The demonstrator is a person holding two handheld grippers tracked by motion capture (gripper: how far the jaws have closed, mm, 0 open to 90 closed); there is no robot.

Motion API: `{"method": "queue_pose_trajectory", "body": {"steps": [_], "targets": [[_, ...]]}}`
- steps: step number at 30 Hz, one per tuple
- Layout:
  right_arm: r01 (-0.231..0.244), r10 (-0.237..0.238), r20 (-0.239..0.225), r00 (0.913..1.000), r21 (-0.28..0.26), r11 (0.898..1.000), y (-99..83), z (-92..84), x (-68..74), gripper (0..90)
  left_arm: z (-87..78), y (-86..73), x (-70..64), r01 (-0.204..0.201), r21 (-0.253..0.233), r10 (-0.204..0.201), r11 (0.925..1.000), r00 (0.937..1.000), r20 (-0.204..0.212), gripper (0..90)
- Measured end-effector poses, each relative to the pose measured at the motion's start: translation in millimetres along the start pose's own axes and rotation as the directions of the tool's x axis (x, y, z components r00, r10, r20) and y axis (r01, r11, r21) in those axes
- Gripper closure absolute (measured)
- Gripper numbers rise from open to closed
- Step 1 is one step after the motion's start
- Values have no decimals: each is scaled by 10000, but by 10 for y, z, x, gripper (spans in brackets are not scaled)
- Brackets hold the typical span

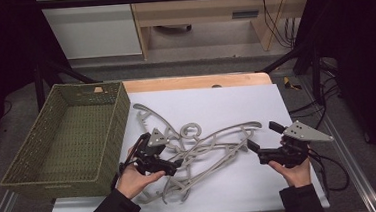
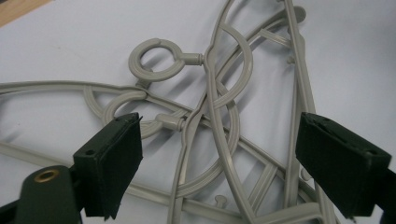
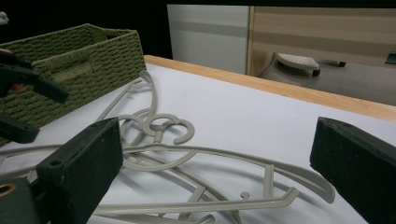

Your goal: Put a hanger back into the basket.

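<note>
Several curved plastic hangers (grey, tangled)

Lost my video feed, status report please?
Left gripper open over tangled hangers. Right gripper open, nothing held. Hangers interlocked; basket at left.

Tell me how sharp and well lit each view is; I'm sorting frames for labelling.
High view: dim and soft, dark at the sides, the white sheet brightest, the basket clear enough. Left gripper view: hangers crisp with soft shadows, pads slightly blurred. Right gripper view: hangers fairly sharp, the near pads and the far furniture soft, no glare.
</note>
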State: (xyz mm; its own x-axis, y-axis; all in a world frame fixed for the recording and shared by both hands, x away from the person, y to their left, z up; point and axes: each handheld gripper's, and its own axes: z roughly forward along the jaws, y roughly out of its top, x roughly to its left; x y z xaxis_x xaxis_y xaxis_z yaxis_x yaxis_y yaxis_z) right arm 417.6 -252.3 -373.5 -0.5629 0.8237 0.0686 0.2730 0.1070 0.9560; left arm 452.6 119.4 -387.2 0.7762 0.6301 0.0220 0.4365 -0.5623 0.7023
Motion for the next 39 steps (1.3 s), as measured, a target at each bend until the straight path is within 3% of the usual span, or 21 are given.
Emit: {"method": "queue_pose_trajectory", "body": {"steps": [6, 16, 25, 33, 39], "targets": [[11, -11, 50, 10000, 23, 10000, -4, 10, 1, 27, 172, 21, -34, -58, 450, 52, 9990, 9999, 136, 200], [11, -11, 37, 10000, 93, 10000, -11, 26, 4, 26, 438, 22, -58, -113, 1423, 52, 9898, 9991, 433, 358], [3, -4, 53, 10000, 114, 9999, -14, 30, 5, 25, 595, -7, -71, -330, 1901, 305, 9812, 9994, 160, 522], [29, -30, 52, 10000, 178, 9998, -17, 38, 8, 26, 664, -8, -6, -60, 2131, 28, 9770, 9999, 154, 642], [57, -58, 35, 10000, 207, 9998, -19, 44, 10, 27, 679, -2, 23, 194, 2194, -303, 9754, 9985, 462, 691]]}}
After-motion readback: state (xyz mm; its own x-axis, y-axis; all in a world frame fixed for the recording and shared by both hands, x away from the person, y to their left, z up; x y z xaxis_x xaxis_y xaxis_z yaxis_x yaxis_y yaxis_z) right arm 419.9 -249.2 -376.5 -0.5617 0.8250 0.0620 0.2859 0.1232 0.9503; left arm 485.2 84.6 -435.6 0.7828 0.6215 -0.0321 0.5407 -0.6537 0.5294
